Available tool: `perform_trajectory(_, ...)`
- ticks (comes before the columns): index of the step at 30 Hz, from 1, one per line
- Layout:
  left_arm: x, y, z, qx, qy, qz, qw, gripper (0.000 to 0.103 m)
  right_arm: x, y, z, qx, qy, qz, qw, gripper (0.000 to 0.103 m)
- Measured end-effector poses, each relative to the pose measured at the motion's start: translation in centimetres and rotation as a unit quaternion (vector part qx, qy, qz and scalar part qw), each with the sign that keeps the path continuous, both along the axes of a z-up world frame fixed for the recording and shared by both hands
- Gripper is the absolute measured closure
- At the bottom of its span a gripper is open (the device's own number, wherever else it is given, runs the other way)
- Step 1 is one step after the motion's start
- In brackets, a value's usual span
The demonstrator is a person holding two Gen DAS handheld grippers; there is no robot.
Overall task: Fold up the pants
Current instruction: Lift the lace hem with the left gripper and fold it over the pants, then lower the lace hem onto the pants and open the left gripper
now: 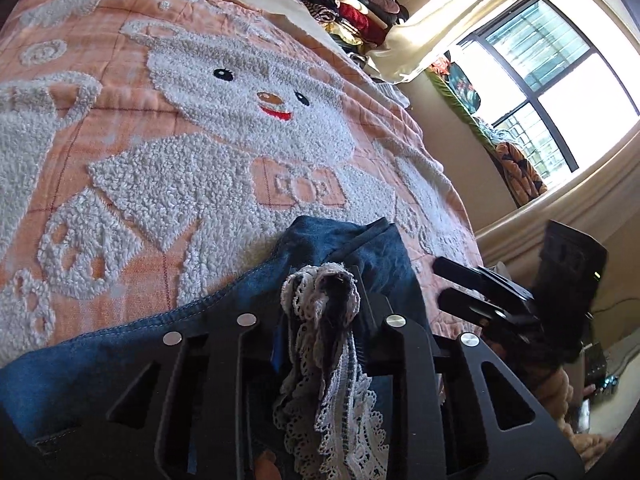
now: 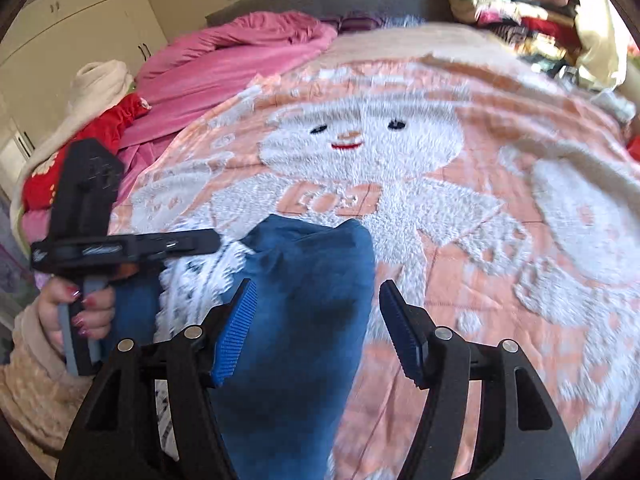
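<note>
A: Where do the dark blue denim pants with white lace trim (image 2: 304,300) lie?

B: On the bed, on the peach blanket with a fluffy white snowman (image 2: 460,220), their far end reaching just short of the snowman's bow tie (image 2: 336,198). They run back toward the person.

A: And the left gripper (image 1: 320,300)?

B: Its jaws are clamped together on a bunch of the lace trim (image 1: 332,344) and the denim under it, held low over the blanket, near the snowman's bow tie.

A: The right gripper (image 2: 316,332)?

B: Its jaws stand wide apart, the blue ribbed pads (image 2: 236,332) holding nothing. It hovers above the denim, pointing toward the snowman's face; the view is blurred.

A: How will the cloth handle?

B: Likely soft but weighty, so it sags and drags on the fluffy pile. The lace looks delicate and could snag or tear; a doubled denim edge or hem seems a safer hold.
</note>
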State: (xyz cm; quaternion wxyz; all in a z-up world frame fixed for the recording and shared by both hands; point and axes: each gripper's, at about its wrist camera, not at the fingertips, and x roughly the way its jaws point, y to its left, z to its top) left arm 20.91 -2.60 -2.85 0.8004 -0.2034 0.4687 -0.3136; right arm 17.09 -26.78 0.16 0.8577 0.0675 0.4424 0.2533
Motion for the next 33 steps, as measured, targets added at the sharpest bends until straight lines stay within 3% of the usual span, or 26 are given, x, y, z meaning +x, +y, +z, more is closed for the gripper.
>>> perform_trajectory(3, -0.1, -0.3, 0.9, -0.010, -0.011, -0.008, 0.9998, 0.086, 3.0, -0.7, -1.8, 0.037, 0.047, 0.003, 0.998, 0.040)
perform_trajectory(7, 0.1, -1.0, 1.4, 0.001, -0.020, -0.011, 0.9997, 0.086, 4.6, -0.4, -3.2, 0.080, 0.077, 0.013, 0.994, 0.041)
perform_trajectory(8, 0.2, -1.0, 1.3, 0.006, -0.021, -0.009, 0.9997, 0.086, 4.7, -0.3, -3.3, 0.093, 0.084, 0.022, 0.992, 0.058)
perform_trajectory(10, 0.5, -0.8, 1.0, 0.006, -0.018, -0.002, 0.9998, 0.086, 4.2, -0.4, -3.0, 0.107, 0.084, 0.037, 0.990, 0.081)
perform_trajectory(12, 0.7, -0.6, 0.9, 0.002, -0.018, 0.004, 0.9998, 0.086, 3.6, -1.2, -2.2, 0.106, 0.065, 0.034, 0.992, 0.088)
perform_trajectory(14, 0.7, -0.6, 1.1, -0.009, -0.025, 0.005, 0.9996, 0.086, 2.9, -2.5, -1.4, 0.112, 0.047, 0.024, 0.992, 0.088)
perform_trajectory(16, 0.7, -0.7, 0.9, -0.002, -0.029, 0.006, 0.9996, 0.086, 2.6, -3.0, -1.0, 0.077, 0.029, 0.010, 0.997, 0.088)
perform_trajectory(18, 1.1, -0.8, 0.1, 0.025, -0.023, 0.020, 0.9992, 0.086, 2.9, -2.8, -1.6, 0.042, 0.027, 0.008, 0.999, 0.088)
perform_trajectory(25, 1.3, -1.5, -1.7, 0.107, -0.025, 0.040, 0.9932, 0.083, 2.9, -1.8, -2.7, 0.007, 0.022, 0.000, 1.000, 0.086)
perform_trajectory(28, 1.1, -1.4, -1.4, 0.118, -0.031, 0.045, 0.9915, 0.080, 2.7, -1.6, -2.3, -0.006, 0.015, -0.007, 1.000, 0.079)
perform_trajectory(31, 0.4, -1.5, -0.6, 0.133, -0.046, 0.048, 0.9889, 0.080, 2.1, -1.8, -1.6, -0.009, 0.006, -0.018, 1.000, 0.058)
perform_trajectory(33, -0.1, -1.7, -0.1, 0.140, -0.055, 0.048, 0.9875, 0.080, 1.6, -1.9, -1.1, -0.012, -0.001, -0.022, 1.000, 0.056)
